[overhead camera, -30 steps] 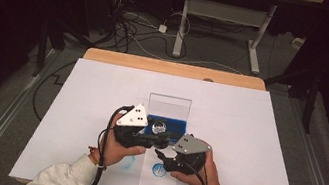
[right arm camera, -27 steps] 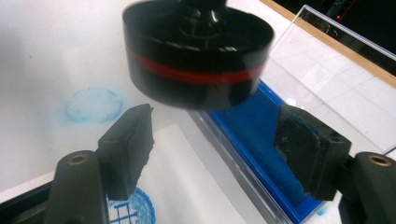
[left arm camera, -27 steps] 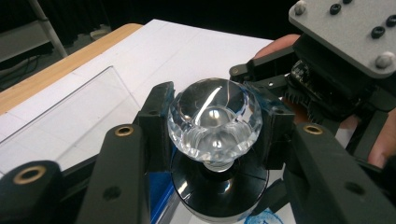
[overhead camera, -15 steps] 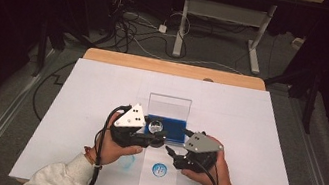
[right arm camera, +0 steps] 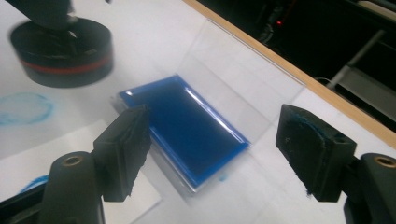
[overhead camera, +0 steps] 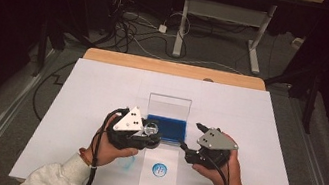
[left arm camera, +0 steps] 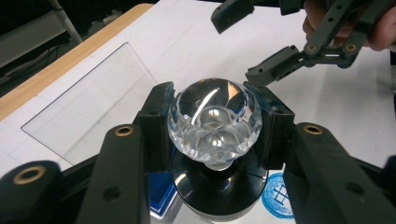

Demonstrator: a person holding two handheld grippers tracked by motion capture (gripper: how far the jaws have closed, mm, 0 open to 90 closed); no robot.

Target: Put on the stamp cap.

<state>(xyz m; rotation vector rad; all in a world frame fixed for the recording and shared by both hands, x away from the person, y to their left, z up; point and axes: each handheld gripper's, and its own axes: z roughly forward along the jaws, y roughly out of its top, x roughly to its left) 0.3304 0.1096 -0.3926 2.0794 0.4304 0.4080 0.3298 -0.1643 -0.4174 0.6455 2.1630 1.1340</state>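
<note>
High view: a person at a white-covered table [overhead camera: 266, 140] works a stamp [overhead camera: 151, 132] with a clear faceted knob, clamped at that knob between the jaws of the left gripper [overhead camera: 147, 136], just over the near left corner of an open blue ink pad [overhead camera: 166, 127]. The right gripper [overhead camera: 190, 142] hovers at the pad's right side, its jaws spread wide and holding nothing; the right gripper view shows blue ink smeared on both pads [right arm camera: 310, 140]. One small sheet of paper [overhead camera: 159, 175] lies near the table's front edge, carrying one round blue print [overhead camera: 158, 169], and a second, fainter blue ring [overhead camera: 126, 161] marks the table cover just left of it. The count stands at one stamp, one ink pad with one clear lid [overhead camera: 169, 107] standing upright at its far side, one sheet, two prints and two grippers. Risks from here, as a judgement: the smooth, rounded knob could swivel or slip between the jaws if pressed off-centre, tilting the black base [left arm camera: 218, 189] and leaving a lopsided impression; a stamp set down off the sheet would stain the cover again; the free gripper, close beside the pad, could knock the lid over or nudge the pad sideways, and its inked pads could smudge whatever they touch next.
</note>
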